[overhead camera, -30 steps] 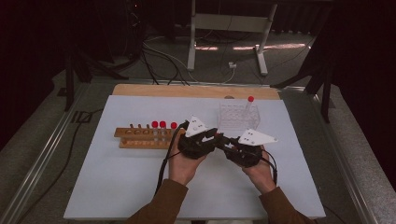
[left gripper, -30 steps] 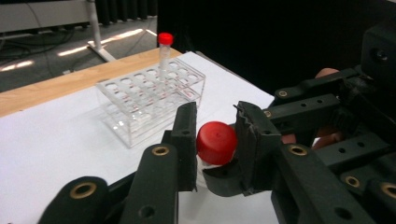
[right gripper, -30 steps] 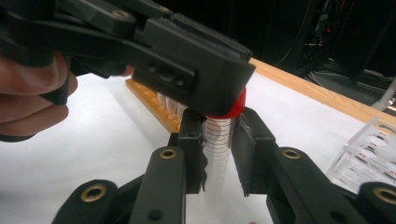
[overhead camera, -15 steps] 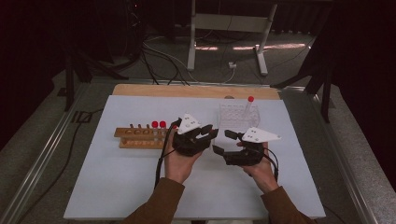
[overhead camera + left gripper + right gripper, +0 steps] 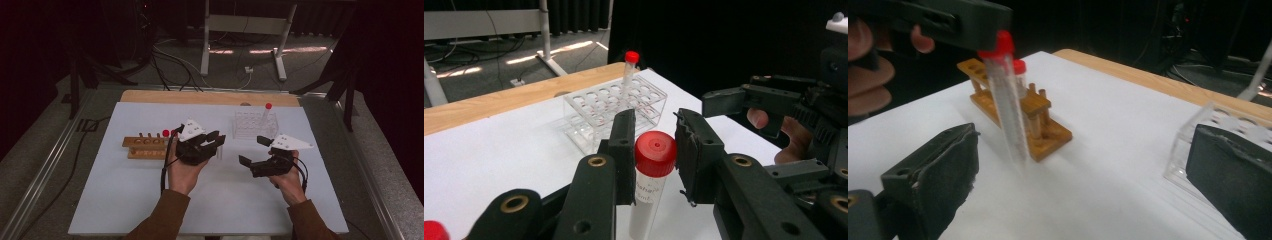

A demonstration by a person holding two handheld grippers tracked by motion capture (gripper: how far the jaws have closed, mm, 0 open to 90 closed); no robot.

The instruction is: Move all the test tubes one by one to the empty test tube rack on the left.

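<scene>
Red-capped and clear-walled, the plastic tube (image 5: 651,185) hangs upright in the left gripper (image 5: 655,150), whose jaws are clamped on it just under the cap. In the high view that gripper (image 5: 212,142) holds it above the middle of the white table (image 5: 125,200), between the two racks. The tube looks light, stiff and smooth, so it could slip or swing if gripped low on the bare wall. The collar right below the screw cap, where it is held now, seems the safest place to take it, since the cap's rim stops it sliding through. Dark print runs down its side, but the letters are cut off by the jaw and too blurred to read.

Beside it, the right gripper (image 5: 254,150) stands released, its jaws having just swung wide with nothing between them. In its own view the tube (image 5: 1009,107) hangs apart from its pads (image 5: 945,165).

Toward the far right corner of the table stands a clear plastic rack (image 5: 252,125) with one red-capped tube (image 5: 266,114) upright in it. Nearer the left edge lies a wooden rack (image 5: 145,148) holding more red caps (image 5: 166,133).
</scene>
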